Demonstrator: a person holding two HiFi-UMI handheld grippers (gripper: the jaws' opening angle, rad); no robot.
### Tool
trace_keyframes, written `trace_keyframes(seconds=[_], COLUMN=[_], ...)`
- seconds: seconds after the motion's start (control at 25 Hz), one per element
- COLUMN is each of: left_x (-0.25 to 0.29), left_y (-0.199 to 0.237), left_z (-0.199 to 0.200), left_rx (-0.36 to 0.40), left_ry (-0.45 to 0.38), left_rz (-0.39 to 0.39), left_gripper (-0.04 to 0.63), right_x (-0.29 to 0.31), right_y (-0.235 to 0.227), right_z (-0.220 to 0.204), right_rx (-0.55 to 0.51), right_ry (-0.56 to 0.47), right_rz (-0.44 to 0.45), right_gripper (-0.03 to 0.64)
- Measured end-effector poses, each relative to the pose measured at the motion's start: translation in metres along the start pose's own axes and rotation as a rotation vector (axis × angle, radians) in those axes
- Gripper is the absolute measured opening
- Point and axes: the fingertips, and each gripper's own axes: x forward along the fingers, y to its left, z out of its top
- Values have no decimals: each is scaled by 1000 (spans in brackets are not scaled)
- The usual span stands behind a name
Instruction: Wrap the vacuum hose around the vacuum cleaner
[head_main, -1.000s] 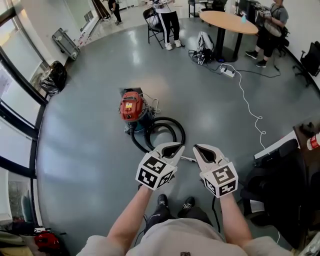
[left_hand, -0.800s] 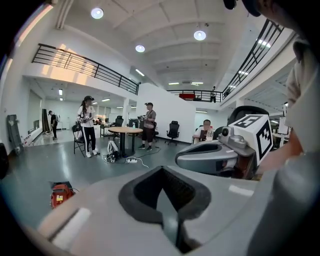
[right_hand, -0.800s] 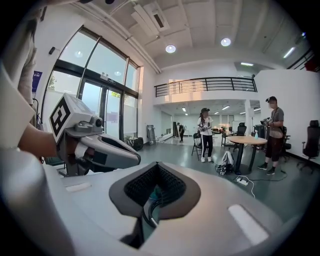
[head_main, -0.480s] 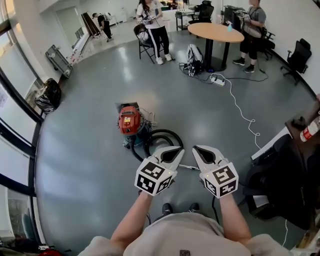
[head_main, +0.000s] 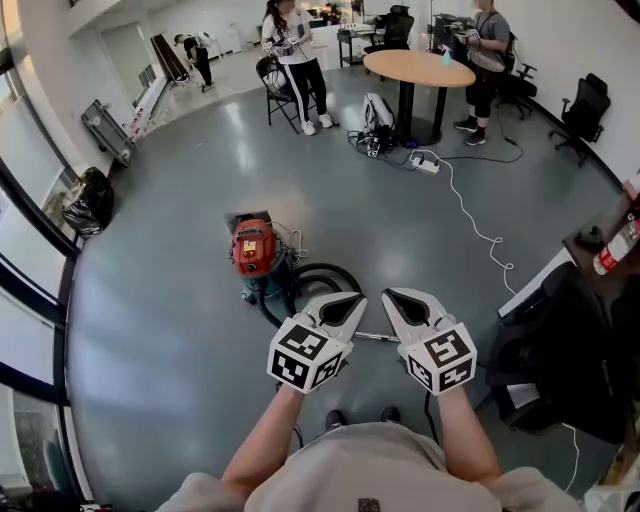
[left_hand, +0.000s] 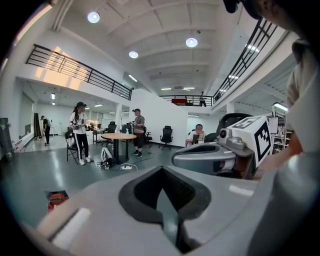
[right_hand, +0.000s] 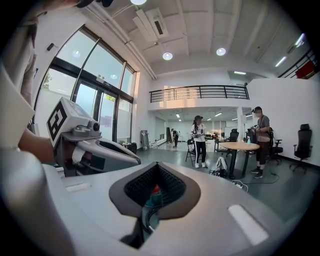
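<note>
The vacuum cleaner (head_main: 253, 247) has a red top and a teal body and stands on the grey floor ahead of me. Its black hose (head_main: 322, 272) lies in a loose loop on the floor at its right, ending in a metal wand (head_main: 376, 337). My left gripper (head_main: 345, 300) and right gripper (head_main: 400, 298) hang side by side above the loop, both shut with nothing between their jaws. In the left gripper view the left gripper (left_hand: 161, 170) points at the room, with the vacuum cleaner (left_hand: 57, 199) low at the left. Beyond the right gripper (right_hand: 156, 165), the vacuum cleaner (right_hand: 153, 194) shows through the jaw opening.
A person (head_main: 288, 45) stands by a folding chair at the back. Another person (head_main: 487, 45) stands at a round wooden table (head_main: 418, 68). A white power strip (head_main: 427, 165) and its cable run across the floor. Black bags (head_main: 85, 200) lie by the windows. A dark desk (head_main: 590, 290) stands at right.
Both grippers have risen a little together, still side by side and shut. The head view has tipped up, so more of the room's far end shows. The vacuum cleaner and hose lie as before.
</note>
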Motion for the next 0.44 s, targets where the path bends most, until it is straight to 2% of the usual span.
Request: trace_keyframes(seconds=[0.44], left_x=[-2], left_y=[2], left_z=[-4], left_rx=[-5], left_ry=[3], left_rz=[-10], left_gripper=[3], right_x=[5], right_y=[5], right_z=[2], right_rx=[-14], right_ry=[0], right_rz=[7], right_gripper=[25])
